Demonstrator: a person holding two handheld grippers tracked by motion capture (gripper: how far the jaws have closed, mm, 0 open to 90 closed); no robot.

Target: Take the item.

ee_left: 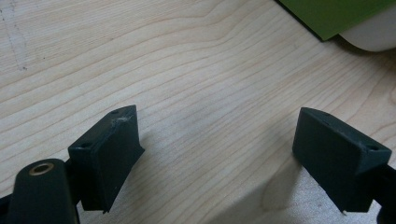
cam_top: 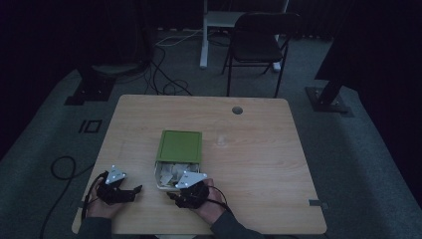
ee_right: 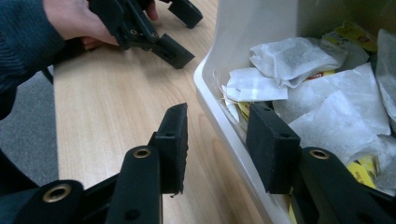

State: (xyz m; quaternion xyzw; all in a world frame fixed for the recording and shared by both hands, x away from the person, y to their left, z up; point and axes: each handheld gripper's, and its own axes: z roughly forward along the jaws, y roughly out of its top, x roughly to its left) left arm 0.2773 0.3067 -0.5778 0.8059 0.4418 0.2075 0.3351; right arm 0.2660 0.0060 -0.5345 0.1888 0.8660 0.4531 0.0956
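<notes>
Straddling the white box (ee_right: 219, 98) wall at the table's (cam_top: 259, 149) near edge, right gripper (ee_right: 217, 140) jaws apart, teabags (ee_right: 289, 58) inside. Left gripper (ee_left: 219, 154) wide open, empty, beside box.

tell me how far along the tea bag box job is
Done: the green lid is slid back, baring the tea bags. In hand: the right hand-held gripper straddles the white box wall, not pressing. Left: the left hand-held gripper rests open on the table.
</notes>
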